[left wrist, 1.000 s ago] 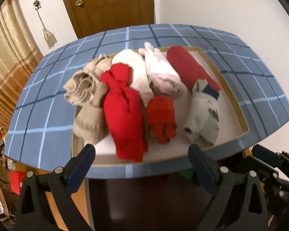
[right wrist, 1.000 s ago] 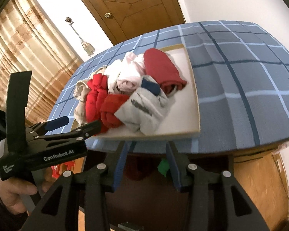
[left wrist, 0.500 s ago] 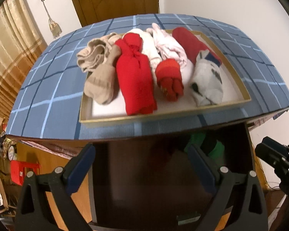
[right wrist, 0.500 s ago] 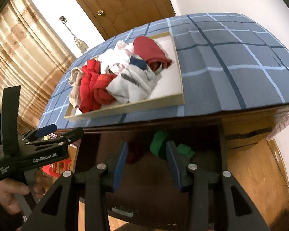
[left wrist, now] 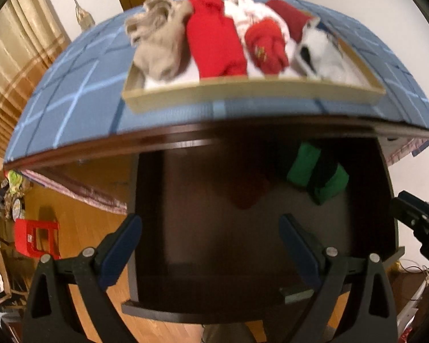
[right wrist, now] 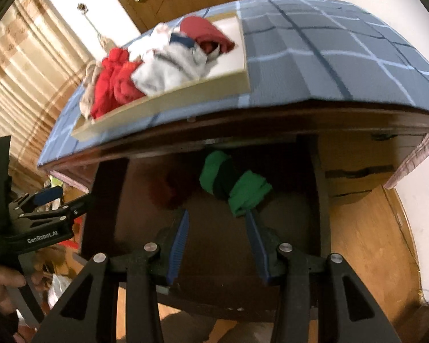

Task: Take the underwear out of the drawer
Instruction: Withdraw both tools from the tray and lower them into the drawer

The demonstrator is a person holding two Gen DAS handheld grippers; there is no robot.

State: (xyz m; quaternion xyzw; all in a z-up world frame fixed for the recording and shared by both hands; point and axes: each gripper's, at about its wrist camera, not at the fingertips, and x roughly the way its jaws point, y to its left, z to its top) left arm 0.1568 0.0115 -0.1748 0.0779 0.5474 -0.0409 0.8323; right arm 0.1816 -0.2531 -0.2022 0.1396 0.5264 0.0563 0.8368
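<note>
Target is the green-and-dark rolled underwear bundle [right wrist: 234,184], lying at the back of the open dark-wood drawer [left wrist: 243,257], right of centre in the left wrist view, partly tucked under the tabletop edge. Beside it to the left sits a dark red rolled garment [right wrist: 168,190], dim in the shadow, so I can't tell what it is. Rest of the drawer floor looks bare, which leaves room to come in from the front. Right gripper [right wrist: 218,243] is angled down into the drawer, its blue-padded fingers [right wrist: 180,243] parted to a moderate gap with nothing between them; the green bundle sits just past the tips, roughly on line with the right-side finger, so this reads as lining up for a pinch, not yet contact. Left gripper [left wrist: 211,245] points down over the drawer's middle, fingers [left wrist: 120,245] spread wide, also empty; probably standing by or ready for the red roll. Above, a shallow cream cardboard tray [left wrist: 243,94] sits on the blue plaid tablecloth [left wrist: 71,94], packed with rolled clothes: beige [left wrist: 157,48], bright red [left wrist: 214,45], red-orange [left wrist: 267,47], white-grey [left wrist: 320,54], dark red [left wrist: 289,17]. Likely the drop-off spot, hence its place at the near edge right over the drawer. Risk: the tabletop overhang limits clearance on the lift, and the loose roll may unravel if pinched at one end.
</note>
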